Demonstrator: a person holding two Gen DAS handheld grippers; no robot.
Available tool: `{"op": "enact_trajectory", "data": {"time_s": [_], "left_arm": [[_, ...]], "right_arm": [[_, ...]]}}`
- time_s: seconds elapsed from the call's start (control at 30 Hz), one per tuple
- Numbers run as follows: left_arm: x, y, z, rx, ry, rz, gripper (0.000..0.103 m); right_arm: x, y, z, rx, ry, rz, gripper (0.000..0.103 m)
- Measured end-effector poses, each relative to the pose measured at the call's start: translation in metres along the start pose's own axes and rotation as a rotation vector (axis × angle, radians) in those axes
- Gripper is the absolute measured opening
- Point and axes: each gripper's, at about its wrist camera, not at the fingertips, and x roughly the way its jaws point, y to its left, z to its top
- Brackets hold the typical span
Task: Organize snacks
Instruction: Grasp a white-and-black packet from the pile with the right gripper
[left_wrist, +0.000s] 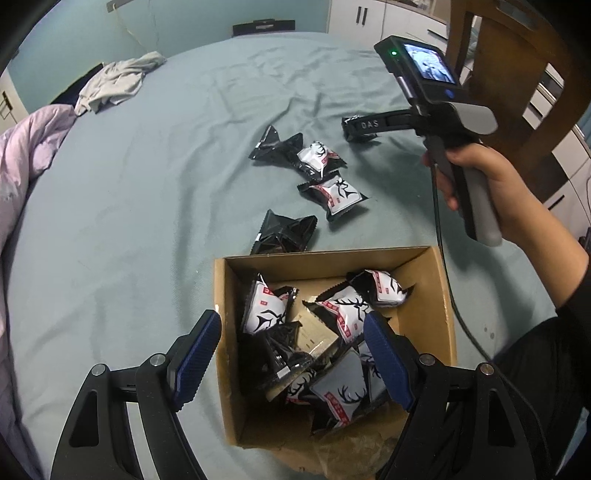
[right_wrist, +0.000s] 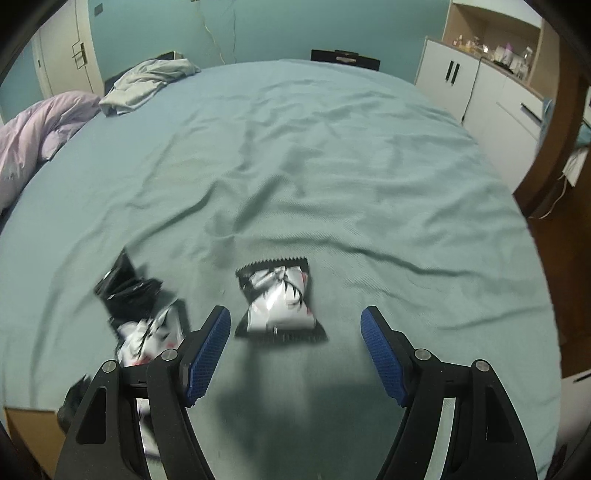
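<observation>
Right hand-held gripper (right_wrist: 295, 328) gapes empty near the packet (right_wrist: 279, 301) beyond the box (left_wrist: 436, 314). I judge it light, crinkly, slippery: pinch its puffed middle.

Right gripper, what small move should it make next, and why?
Probably lower the right gripper over the snack packet on the bedsheet and close. Its jaws stand open and empty just short of that packet, which is still outside the cardboard box.
</observation>
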Motion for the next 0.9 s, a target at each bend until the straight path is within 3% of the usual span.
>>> {"op": "enact_trajectory", "data": {"time_s": [0.1, 0.23, 0.3, 0.37, 0.57, 0.73, 0.83, 0.9], "left_arm": [[0.005, 0.0, 0.002, -0.005, 0.014, 0.006, 0.08], [0.005, -0.002, 0.002, 0.0, 0.017, 0.005, 0.08], [0.005, -0.004, 0.002, 0.014, 0.011, 0.019, 0.08], [0.005, -0.006, 0.002, 0.024, 0.004, 0.029, 0.08], [0.001, -0.008, 0.009, 0.015, -0.012, -0.003, 0.08], [0.006, -0.006, 0.035, 0.018, -0.021, -0.02, 0.08], [0.028, 0.002, 0.058, -0.03, 0.047, -0.062, 0.08], [0.047, 0.008, 0.071, -0.069, 0.091, -0.079, 0.08]], "right_arm": [[0.024, -0.008, 0.008, 0.061, 0.037, 0.069, 0.072], [0.036, -0.018, 0.009, 0.091, 0.055, 0.098, 0.069], [0.037, -0.023, 0.009, 0.103, 0.035, 0.122, 0.044], [0.031, -0.029, 0.011, 0.122, 0.01, 0.143, 0.039], [-0.033, -0.033, 0.015, 0.171, -0.12, 0.196, 0.038], [-0.076, -0.038, -0.003, 0.208, -0.078, 0.234, 0.038], [-0.096, -0.046, -0.019, 0.26, -0.034, 0.282, 0.038], [-0.116, -0.054, -0.032, 0.288, -0.051, 0.33, 0.038]]}}
